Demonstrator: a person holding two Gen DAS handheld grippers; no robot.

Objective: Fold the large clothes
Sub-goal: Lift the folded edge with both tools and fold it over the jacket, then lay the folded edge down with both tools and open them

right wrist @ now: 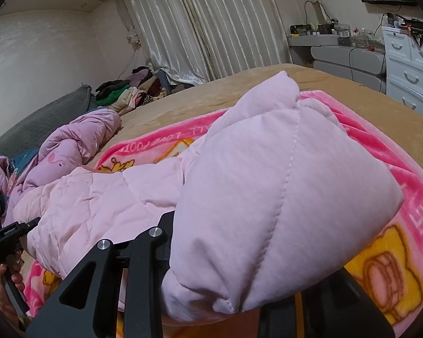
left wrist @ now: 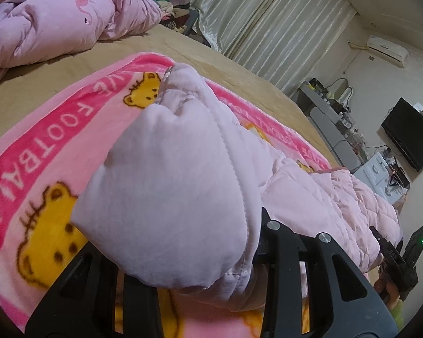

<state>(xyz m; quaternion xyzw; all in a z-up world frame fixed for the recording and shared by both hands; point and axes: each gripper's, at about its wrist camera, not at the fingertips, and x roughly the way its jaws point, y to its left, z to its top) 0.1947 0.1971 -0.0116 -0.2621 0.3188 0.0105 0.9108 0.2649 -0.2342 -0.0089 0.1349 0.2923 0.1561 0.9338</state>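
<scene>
Left gripper (left wrist: 211,256) pinched pink quilted jacket (left wrist: 166,180); right gripper (right wrist: 211,264) likewise (fingertips buried in padding). Bear blanket (left wrist: 28,152) at 9 o'clock.

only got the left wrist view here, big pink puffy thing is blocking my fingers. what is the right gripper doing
Observer: The right gripper is buried under a padded fold of the same pink quilted jacket; whether it is clamped shut cannot be told.
Operator: what's on the far left of the bed, my view cuts off there
Observer: A grey quilted headboard or cushion sits behind the crumpled pink comforter.
Operator: anything right of the grey desk
Observer: A white chest of drawers stands next to it.
</scene>
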